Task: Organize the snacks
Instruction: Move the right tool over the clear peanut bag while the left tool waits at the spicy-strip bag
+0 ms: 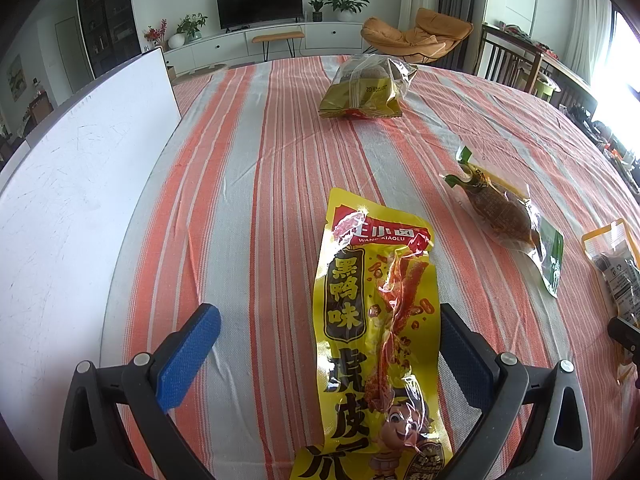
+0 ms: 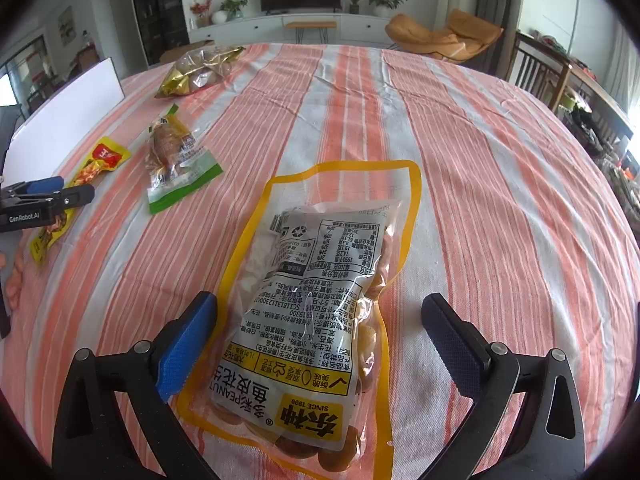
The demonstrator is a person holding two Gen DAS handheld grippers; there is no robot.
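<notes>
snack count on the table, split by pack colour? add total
Yellow long pack: 1
Yellow-bordered peanut pack: 1
Green-edged clear pack: 1
Gold-and-clear bag: 1
Total: 4 snack packs, all lying on the striped tablecloth.

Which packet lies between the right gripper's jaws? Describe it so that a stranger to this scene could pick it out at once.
On the striped tablecloth, find the right gripper, its jaws open. Between them lies the peanut packet, flat and back side up. Unlike the long yellow chicken-feet packet and the green-edged packet, it is wide, with a yellow border around a clear window covered in small print.
</notes>
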